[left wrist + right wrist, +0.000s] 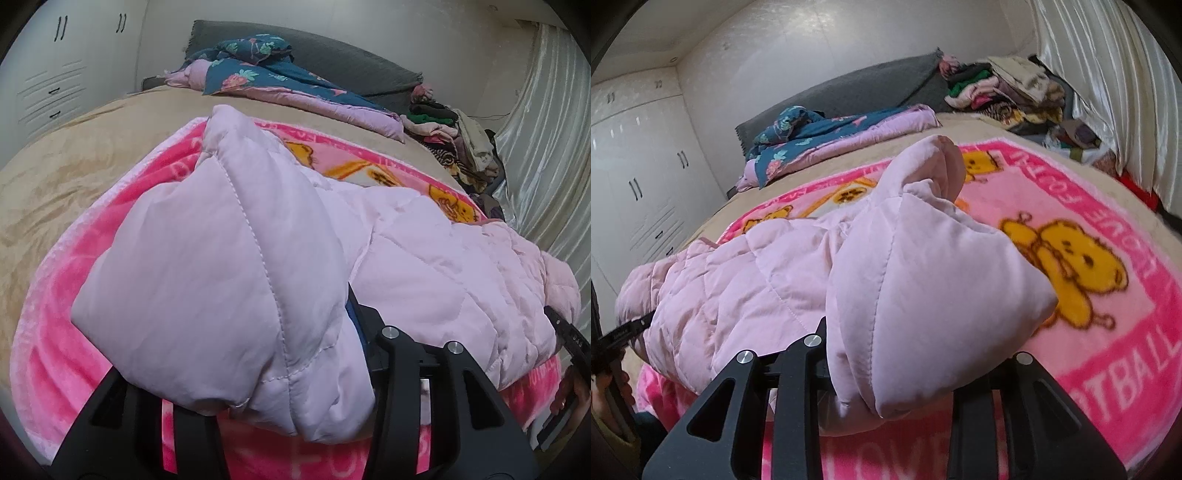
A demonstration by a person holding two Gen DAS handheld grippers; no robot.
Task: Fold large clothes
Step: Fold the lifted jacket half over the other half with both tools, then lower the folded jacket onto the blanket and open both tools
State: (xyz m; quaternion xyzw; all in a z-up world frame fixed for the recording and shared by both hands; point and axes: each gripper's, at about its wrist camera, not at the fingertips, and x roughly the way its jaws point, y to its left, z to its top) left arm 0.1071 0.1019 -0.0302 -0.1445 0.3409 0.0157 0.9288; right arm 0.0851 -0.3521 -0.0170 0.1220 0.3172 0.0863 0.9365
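jacket: pale pink quilted puffer jacket (229, 258), lying across the pink plush blanket, with a padded part bunched up at each near end

blanket: bright pink plush blanket with yellow cartoon bears and white lettering (1108, 266), spread over the beige bedspread; this is my landmark for everything else

left gripper: black two-finger left gripper (295, 406), at the near edge of the blanket, clamped on a puffy fold of the jacket; the fabric fills the gap between the fingers and spills over the front

right gripper: black two-finger right gripper (886, 387), also at the near edge of the blanket, same deal, pinching a thick padded fold of the jacket that bulges up over the fingers

other gripper seen from the side: in the left wrist view the right one pokes in at the right edge past the jacket, with a bit of hand (570, 391) on it

bedspread: beige velvety bedspread (74, 177), under the blanket and showing around its far side

quilt: dark teal floral quilt with lilac backing (258, 74), rumpled beyond the far edge of the blanket

clothes pile: mixed heap of folded clothes (997, 88), past the far right corner of the blanket, beside the shiny white curtain (1108, 74)

headboard: grey headboard (351, 62), behind the quilt

wardrobe: white wardrobe with dark handles (639, 192), well off to the blanket's left
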